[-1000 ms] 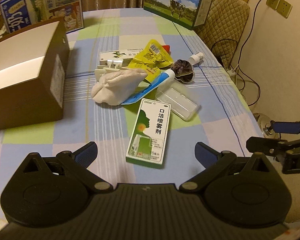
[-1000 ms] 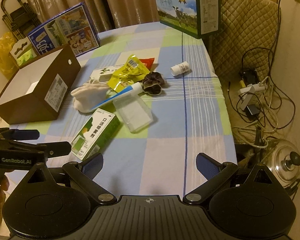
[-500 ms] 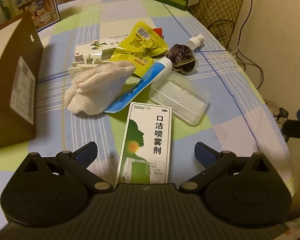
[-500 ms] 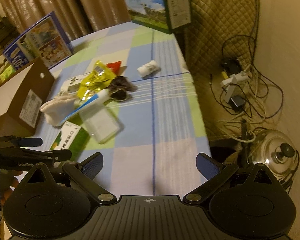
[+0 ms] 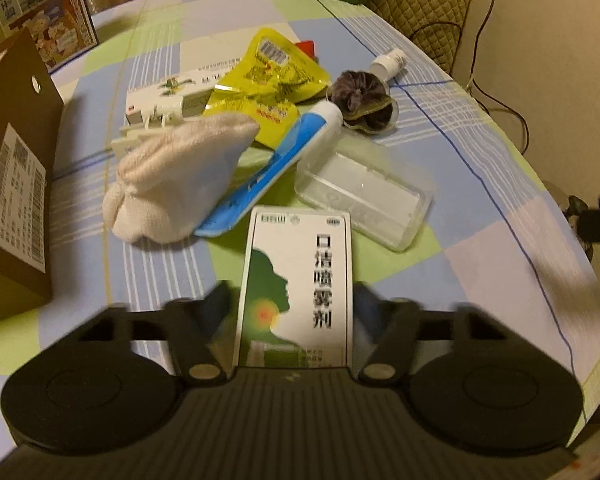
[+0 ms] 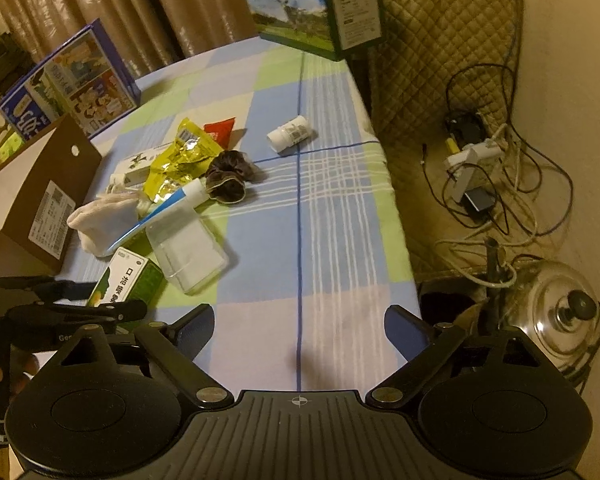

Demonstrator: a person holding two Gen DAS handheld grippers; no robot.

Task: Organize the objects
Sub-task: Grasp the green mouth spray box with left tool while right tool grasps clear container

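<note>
A green and white spray box (image 5: 300,280) lies on the checked tablecloth, and my left gripper (image 5: 293,296) has its fingers pressed in on both long sides; the fingers look blurred. Seen from the right wrist, the same box (image 6: 127,276) sits between the left gripper's fingers (image 6: 99,300). Just beyond it lie a white sock (image 5: 171,176), a blue toothpaste tube (image 5: 267,176), a clear plastic case (image 5: 364,200), a yellow pouch (image 5: 271,80), a dark scrunchie (image 5: 360,100) and a small white bottle (image 6: 291,134). My right gripper (image 6: 300,320) hangs open over the table's near edge, holding nothing.
An open brown cardboard box (image 6: 39,184) stands at the left. A blue carton (image 6: 67,84) and a green milk carton (image 6: 312,4) stand at the back. Right of the table are a quilted chair (image 6: 440,40), tangled cables (image 6: 488,184) and a steel pot lid (image 6: 556,308).
My left gripper moved forward and down over the spray box, and its fingers swung inward onto the box's sides. My right gripper stayed open and shifted slightly closer to the table.
</note>
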